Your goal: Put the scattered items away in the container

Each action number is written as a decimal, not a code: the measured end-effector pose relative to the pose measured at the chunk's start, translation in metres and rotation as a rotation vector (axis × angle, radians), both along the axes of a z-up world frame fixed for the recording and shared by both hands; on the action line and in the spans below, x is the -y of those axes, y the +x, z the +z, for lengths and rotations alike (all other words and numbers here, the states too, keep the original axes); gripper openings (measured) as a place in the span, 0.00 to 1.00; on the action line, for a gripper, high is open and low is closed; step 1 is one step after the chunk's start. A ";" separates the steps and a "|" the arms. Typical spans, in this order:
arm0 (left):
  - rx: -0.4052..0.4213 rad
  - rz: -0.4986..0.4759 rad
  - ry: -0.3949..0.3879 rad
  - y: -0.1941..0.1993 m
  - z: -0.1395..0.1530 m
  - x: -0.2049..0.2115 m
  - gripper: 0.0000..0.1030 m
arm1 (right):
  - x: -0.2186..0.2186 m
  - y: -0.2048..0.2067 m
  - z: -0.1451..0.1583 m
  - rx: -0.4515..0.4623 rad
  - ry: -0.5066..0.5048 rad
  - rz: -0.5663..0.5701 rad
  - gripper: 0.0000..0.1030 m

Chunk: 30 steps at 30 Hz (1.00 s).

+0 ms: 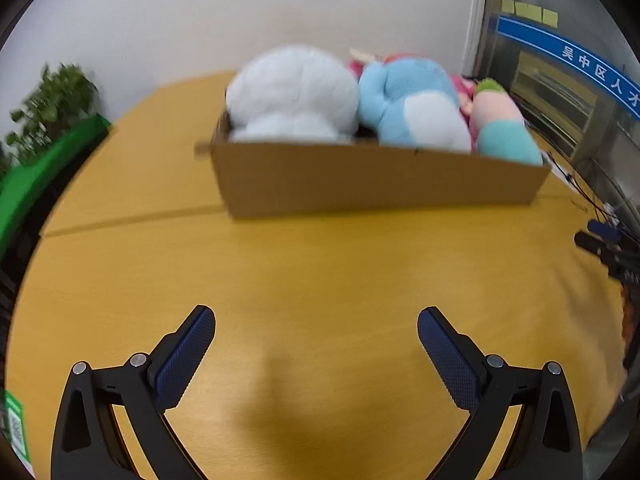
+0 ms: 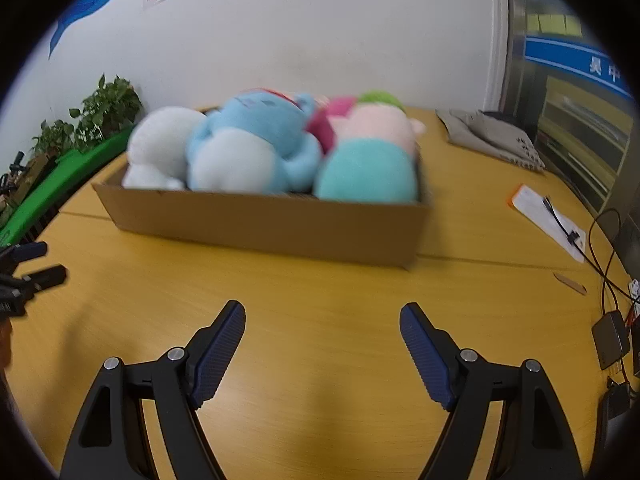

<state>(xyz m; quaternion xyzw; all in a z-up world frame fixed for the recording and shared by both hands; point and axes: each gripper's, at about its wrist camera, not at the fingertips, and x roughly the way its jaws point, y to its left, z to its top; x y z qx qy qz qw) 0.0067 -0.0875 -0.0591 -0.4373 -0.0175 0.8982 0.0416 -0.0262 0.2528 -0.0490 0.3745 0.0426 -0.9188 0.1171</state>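
A shallow cardboard box (image 1: 376, 180) (image 2: 272, 224) stands on the yellow wooden table, packed with soft toys: a white plush (image 1: 292, 88) (image 2: 160, 144), a blue plush (image 1: 412, 96) (image 2: 256, 136), and a pink and teal plush (image 1: 500, 124) (image 2: 368, 160) with a green top. My left gripper (image 1: 316, 320) hangs open over bare table in front of the box, nothing between its fingers. My right gripper (image 2: 322, 316) is likewise open and empty, short of the box. Each gripper's tips peek into the other's view at the edge (image 1: 600, 240) (image 2: 32, 264).
Potted green plants (image 1: 52, 108) (image 2: 104, 108) and a green board (image 1: 40, 176) stand at the left. A folded grey cloth (image 2: 488, 136), a paper with a pen (image 2: 548, 216), cables (image 2: 608, 264) and a small dark box (image 2: 610, 338) lie on the right side of the table.
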 end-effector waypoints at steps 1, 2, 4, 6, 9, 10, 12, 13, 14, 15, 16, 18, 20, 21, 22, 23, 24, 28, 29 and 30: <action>0.017 -0.020 0.021 0.001 -0.008 0.011 1.00 | -0.014 -0.001 -0.008 0.009 0.004 0.006 0.77; 0.026 -0.029 0.036 0.001 -0.015 0.020 1.00 | -0.028 -0.003 -0.016 0.021 0.005 0.022 0.77; 0.037 -0.022 0.040 0.000 -0.029 0.043 1.00 | -0.049 -0.006 -0.029 0.045 0.015 0.051 0.77; 0.047 -0.002 0.014 -0.004 -0.041 0.060 1.00 | -0.064 -0.008 -0.041 0.063 0.046 0.085 0.77; 0.032 -0.002 -0.063 -0.011 -0.054 0.079 1.00 | -0.074 -0.008 -0.054 0.107 0.082 0.157 0.78; 0.023 -0.017 -0.053 -0.012 -0.055 0.084 1.00 | -0.076 -0.008 -0.057 0.120 0.088 0.179 0.81; 0.023 -0.051 -0.058 -0.015 -0.056 0.096 1.00 | -0.083 -0.007 -0.058 0.134 0.062 0.219 0.82; 0.022 -0.062 -0.059 -0.017 -0.057 0.100 1.00 | -0.084 -0.006 -0.058 0.131 0.071 0.239 0.84; 0.022 -0.075 -0.059 -0.019 -0.058 0.107 1.00 | -0.087 -0.007 -0.058 0.133 0.070 0.261 0.85; 0.022 -0.083 -0.059 -0.022 -0.059 0.112 1.00 | -0.088 -0.007 -0.058 0.136 0.068 0.282 0.86; 0.022 -0.086 -0.058 -0.024 -0.059 0.120 1.00 | -0.089 -0.009 -0.058 0.136 0.071 0.301 0.87; 0.022 -0.074 -0.056 -0.028 -0.061 0.132 1.00 | -0.092 -0.014 -0.061 0.141 0.077 0.332 0.92; 0.023 -0.044 -0.057 -0.032 -0.061 0.143 1.00 | -0.094 -0.024 -0.062 0.159 0.082 0.347 1.00; 0.023 -0.025 -0.055 -0.035 -0.062 0.149 1.00 | -0.095 -0.029 -0.062 0.159 0.080 0.354 1.00; 0.022 -0.017 -0.054 -0.035 -0.061 0.152 1.00 | -0.096 -0.034 -0.062 0.159 0.080 0.358 1.00; 0.023 -0.015 -0.053 -0.033 -0.060 0.156 1.00 | -0.097 -0.039 -0.062 0.158 0.079 0.359 1.00; 0.022 -0.018 -0.054 -0.033 -0.061 0.154 1.00 | -0.098 -0.043 -0.062 0.157 0.079 0.357 1.00; 0.023 -0.019 -0.058 -0.035 -0.059 0.147 1.00 | -0.100 -0.045 -0.063 0.156 0.080 0.346 1.00; 0.025 -0.019 -0.058 -0.039 -0.056 0.147 1.00 | -0.100 -0.045 -0.063 0.156 0.080 0.346 1.00; 0.026 -0.019 -0.058 -0.040 -0.056 0.147 1.00 | -0.100 -0.045 -0.063 0.156 0.080 0.346 1.00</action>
